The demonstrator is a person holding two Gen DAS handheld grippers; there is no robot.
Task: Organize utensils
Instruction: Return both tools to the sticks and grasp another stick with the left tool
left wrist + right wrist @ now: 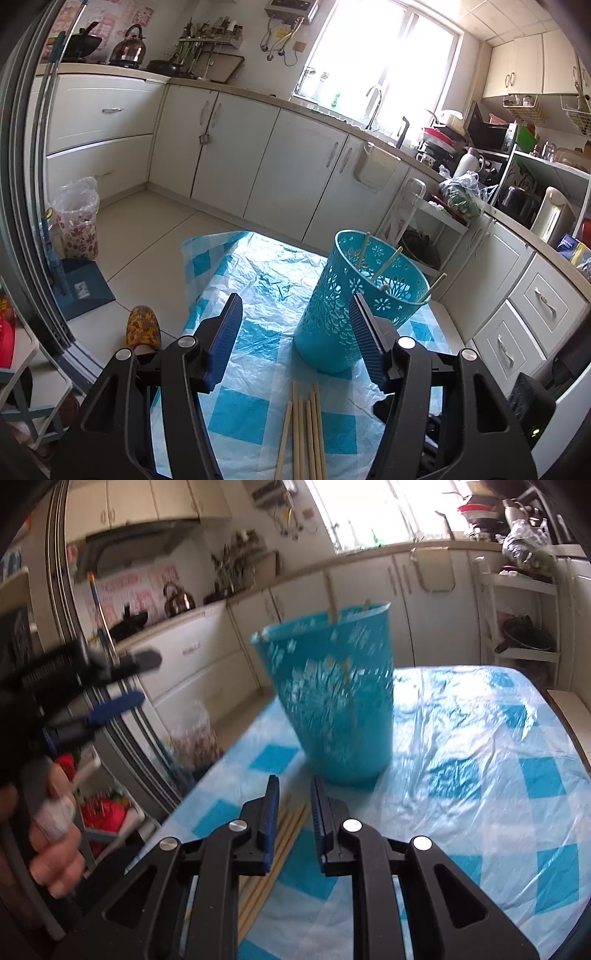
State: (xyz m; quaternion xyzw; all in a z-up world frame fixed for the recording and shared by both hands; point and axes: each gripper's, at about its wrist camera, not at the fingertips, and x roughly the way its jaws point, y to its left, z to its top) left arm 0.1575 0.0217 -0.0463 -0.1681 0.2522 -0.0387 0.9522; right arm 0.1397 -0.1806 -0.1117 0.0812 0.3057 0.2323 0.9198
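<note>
A turquoise perforated holder (354, 299) stands on the blue-checked plastic tablecloth (258, 280) with a few wooden chopsticks (386, 264) leaning inside it. Several loose chopsticks (303, 432) lie on the cloth in front of it. My left gripper (295, 314) is open wide and empty above the loose chopsticks, its right finger beside the holder. In the right wrist view the holder (332, 698) is blurred, and my right gripper (293, 794) hangs open with a narrow gap, empty, over the loose chopsticks (284, 834). The left gripper (110, 686) shows at far left, held by a hand.
White kitchen cabinets (258, 155) run around the room. A lined bin (77, 218) and a blue dustpan (81, 291) stand on the floor at left. A white rack (517, 602) with pans stands beyond the table. The table's edge (569, 716) lies at right.
</note>
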